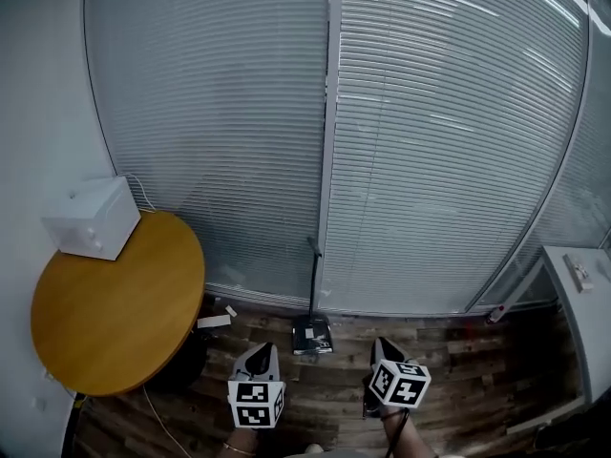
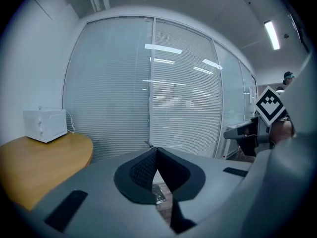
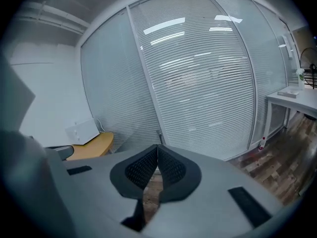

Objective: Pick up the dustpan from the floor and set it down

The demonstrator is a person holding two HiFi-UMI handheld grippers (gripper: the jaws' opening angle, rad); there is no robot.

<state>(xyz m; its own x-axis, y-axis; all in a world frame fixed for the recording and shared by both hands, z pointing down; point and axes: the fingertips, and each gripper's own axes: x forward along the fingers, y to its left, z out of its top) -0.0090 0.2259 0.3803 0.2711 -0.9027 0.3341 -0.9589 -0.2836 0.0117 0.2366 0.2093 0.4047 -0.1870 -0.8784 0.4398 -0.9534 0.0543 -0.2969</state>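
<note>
A dark dustpan (image 1: 312, 335) stands on the wood floor against the blinds, its long handle (image 1: 313, 275) rising upright. My left gripper (image 1: 262, 351) is low at the left of the dustpan and my right gripper (image 1: 385, 345) at the right, both short of it and apart from it. Both have their jaws together with nothing between them. In the left gripper view the shut left gripper (image 2: 157, 149) points at the dustpan (image 2: 158, 194), a piece of which shows below the tips. In the right gripper view the shut right gripper (image 3: 158, 147) lines up under the handle top (image 3: 159, 132).
A round wooden table (image 1: 115, 303) with a white appliance (image 1: 91, 219) stands at the left, a cable trailing under it. A white desk (image 1: 582, 313) fills the right edge. Blinds on a glass wall (image 1: 430, 141) close off the far side. A small white object (image 1: 215, 321) lies near the table's foot.
</note>
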